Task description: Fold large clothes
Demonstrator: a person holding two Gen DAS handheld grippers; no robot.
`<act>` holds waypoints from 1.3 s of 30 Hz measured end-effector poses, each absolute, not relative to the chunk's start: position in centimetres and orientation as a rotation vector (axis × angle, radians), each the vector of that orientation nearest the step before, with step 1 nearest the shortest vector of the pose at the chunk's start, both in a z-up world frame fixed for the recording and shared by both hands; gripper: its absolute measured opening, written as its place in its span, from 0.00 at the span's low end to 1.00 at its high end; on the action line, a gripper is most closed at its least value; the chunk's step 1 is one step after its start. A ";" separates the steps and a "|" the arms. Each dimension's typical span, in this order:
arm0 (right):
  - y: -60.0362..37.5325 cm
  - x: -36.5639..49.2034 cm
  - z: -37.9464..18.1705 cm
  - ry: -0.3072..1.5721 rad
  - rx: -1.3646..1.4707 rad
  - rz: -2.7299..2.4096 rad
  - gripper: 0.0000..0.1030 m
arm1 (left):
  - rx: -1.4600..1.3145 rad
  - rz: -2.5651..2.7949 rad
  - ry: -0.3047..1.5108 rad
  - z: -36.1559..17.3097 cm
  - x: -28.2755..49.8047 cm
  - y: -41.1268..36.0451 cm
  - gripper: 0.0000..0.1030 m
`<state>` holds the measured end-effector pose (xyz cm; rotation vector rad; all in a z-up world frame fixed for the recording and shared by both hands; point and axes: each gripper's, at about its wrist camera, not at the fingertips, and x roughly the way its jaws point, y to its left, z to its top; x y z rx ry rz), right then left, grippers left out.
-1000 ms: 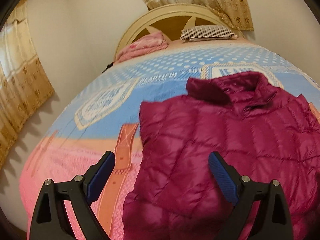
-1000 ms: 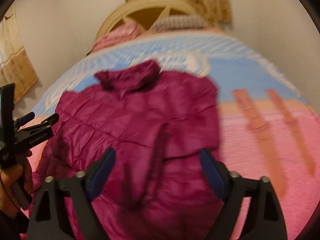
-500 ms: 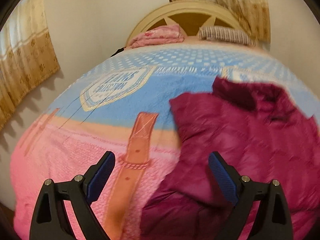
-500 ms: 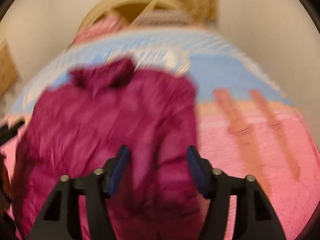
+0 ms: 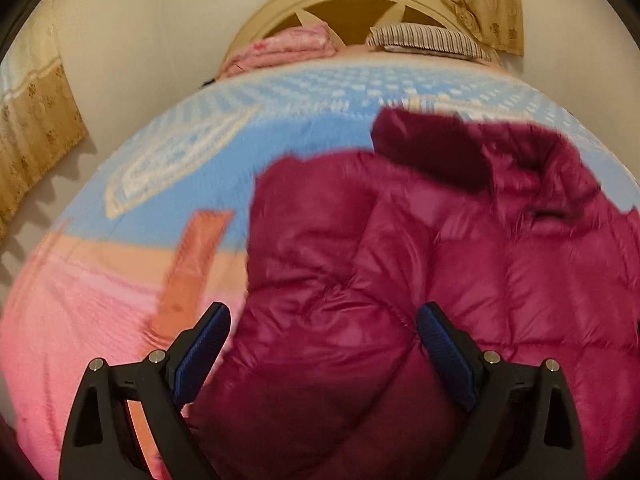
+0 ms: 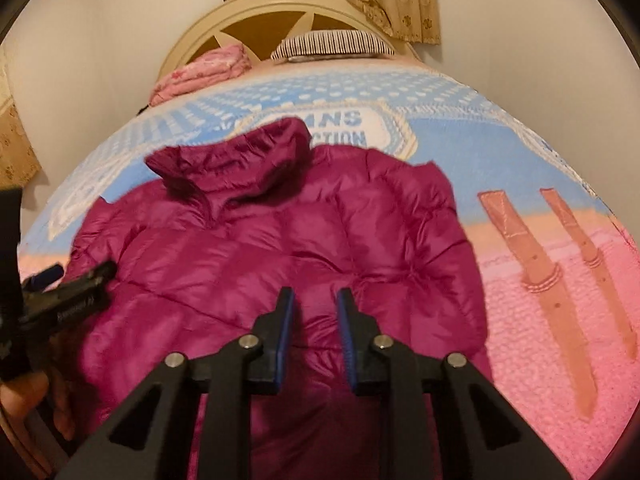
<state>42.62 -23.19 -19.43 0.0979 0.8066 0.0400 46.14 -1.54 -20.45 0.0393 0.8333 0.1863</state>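
Note:
A magenta puffer jacket (image 6: 280, 248) lies spread on the bed, collar (image 6: 232, 168) toward the headboard. In the left wrist view the jacket (image 5: 400, 280) fills the right half. My left gripper (image 5: 324, 344) is open wide just above the jacket's left edge, one finger over the bedspread and the other over the quilting. From the right wrist view, the left gripper (image 6: 72, 274) and the hand (image 6: 20, 396) holding it show at the jacket's left side. My right gripper (image 6: 315, 300) hangs over the jacket's lower middle. Its jaws are closing to a narrow gap, with no fabric visibly pinched.
The bedspread (image 6: 540, 360) is pink near me and blue farther off, with printed orange straps (image 6: 536, 264). A folded pink blanket (image 5: 280, 50) and a striped pillow (image 5: 424, 40) lie by the headboard (image 5: 344, 4). Curtains (image 5: 36, 128) hang on the left wall.
The right jaws have drawn in from wide to a narrow gap. The left gripper swung left over the bedspread, then back over the jacket's left edge, lower than before.

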 end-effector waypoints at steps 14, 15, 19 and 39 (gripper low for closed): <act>-23.1 43.9 -22.4 0.835 0.070 0.023 0.21 | -0.029 0.170 0.885 -22.3 46.8 -0.7 0.99; -22.8 43.9 -22.5 0.836 0.061 0.019 0.21 | -0.030 0.170 0.885 -22.3 46.6 -0.6 0.99; -22.4 44.1 -22.6 0.840 0.032 0.006 0.21 | -0.025 0.171 0.885 -22.3 46.5 -0.7 0.99; -22.1 43.3 -20.3 0.856 -0.032 -0.007 0.26 | -0.166 0.098 0.895 -21.1 44.7 2.5 0.99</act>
